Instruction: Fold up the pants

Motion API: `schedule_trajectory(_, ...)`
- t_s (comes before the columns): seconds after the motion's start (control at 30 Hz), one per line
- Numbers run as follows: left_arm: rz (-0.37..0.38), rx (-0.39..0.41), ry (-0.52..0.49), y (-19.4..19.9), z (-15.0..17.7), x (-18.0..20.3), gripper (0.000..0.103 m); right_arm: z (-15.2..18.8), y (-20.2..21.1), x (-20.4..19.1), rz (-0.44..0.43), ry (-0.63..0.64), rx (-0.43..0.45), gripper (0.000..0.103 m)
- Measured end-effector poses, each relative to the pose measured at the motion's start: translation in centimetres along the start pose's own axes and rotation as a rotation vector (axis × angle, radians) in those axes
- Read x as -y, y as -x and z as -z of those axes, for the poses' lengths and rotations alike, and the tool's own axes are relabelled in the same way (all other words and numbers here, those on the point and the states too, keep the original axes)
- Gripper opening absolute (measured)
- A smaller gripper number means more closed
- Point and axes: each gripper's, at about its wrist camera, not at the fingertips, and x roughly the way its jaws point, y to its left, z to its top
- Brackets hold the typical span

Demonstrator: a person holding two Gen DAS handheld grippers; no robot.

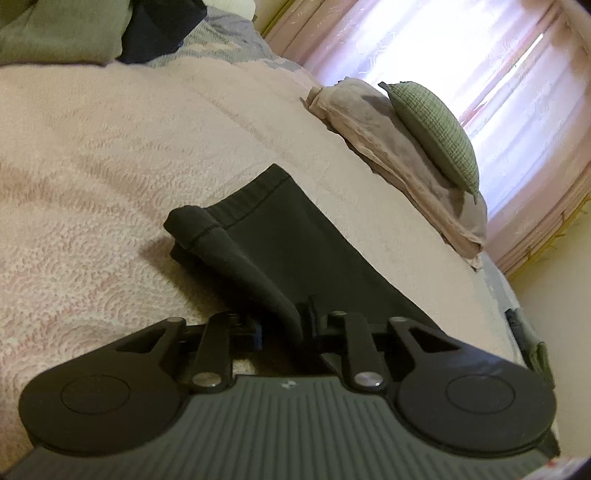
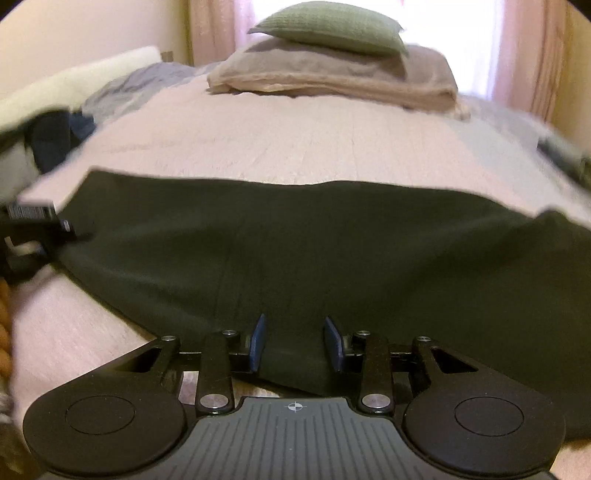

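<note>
We see both wrist cameras low and close over the bed [image 1: 110, 147], facing the curtained window [image 2: 443, 22]; both share the dark pants [image 2: 295, 240] and green pillow [image 1: 436, 136].

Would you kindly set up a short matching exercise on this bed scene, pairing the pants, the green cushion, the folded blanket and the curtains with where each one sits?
Things:
1. dark pants
2. green cushion
3. folded blanket
4. pink curtains

Places:
A. over the window
B. directly under the cushion
C. on top of the folded stack
D. spread across the pink bedspread, at the grippers

Pairs: 1-D, 2-C, 3-B, 4-A
</note>
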Motion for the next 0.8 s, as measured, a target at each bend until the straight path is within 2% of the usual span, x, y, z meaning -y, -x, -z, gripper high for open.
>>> schedule_trajectory(0.07, -0.006, 0.006, 0.011, 0.2, 0.0, 0.1, 0.013, -0.3, 1.4, 2.3, -0.081, -0.092, -0.040, 0.033)
schedule_trajectory(0.13, -0.017, 0.020, -0.002, 0.6, -0.1, 0.7, 0.010, -0.9, 2.8, 6.5, -0.115, -0.213, -0.079, 0.033)
schedule_trajectory(0.2, -0.039, 0.056, -0.105, 1.3, -0.5, 2.6, 0.009, -0.9, 4.6, 11.7, -0.103, -0.354, -0.074, 0.033)
schedule_trajectory(0.3, -0.058, 0.126, -0.317, 2.7, -0.8, 6.6, 0.008, 0.2, 8.7, 20.1, -0.007, -0.513, 0.003, 0.033)
schedule_trajectory(0.4, -0.043, 0.188, -0.531, 4.0, -0.5, 11.8, 0.008, 2.1, 14.1, 27.3, 0.158, -0.615, 0.105, 0.034)
schedule_trajectory(0.5, 0.044, 0.239, -0.686, 5.4, 0.8, 17.8, 0.008, 4.1, 18.5, 31.9, 0.292, -0.676, 0.168, 0.034)
schedule_trajectory(0.63, 0.240, 0.280, -0.883, 7.0, 5.3, 26.5, 0.008, 6.8, 22.1, 35.4, 0.362, -0.758, 0.212, 0.034)
schedule_trajectory(0.7, 0.346, 0.239, -0.976, 6.8, 9.0, 30.3, 0.010, 7.6, 22.8, 35.9, 0.371, -0.785, 0.215, 0.034)
schedule_trajectory(0.73, 0.389, 0.199, -1.013, 6.3, 11.3, 31.7, 0.016, 7.9, 22.9, 36.0, 0.369, -0.792, 0.212, 0.034)
schedule_trajectory(0.8, 0.450, 0.058, -1.085, 3.8, 16.6, 33.5, 0.025, 8.4, 22.8, 36.0, 0.356, -0.790, 0.197, 0.034)
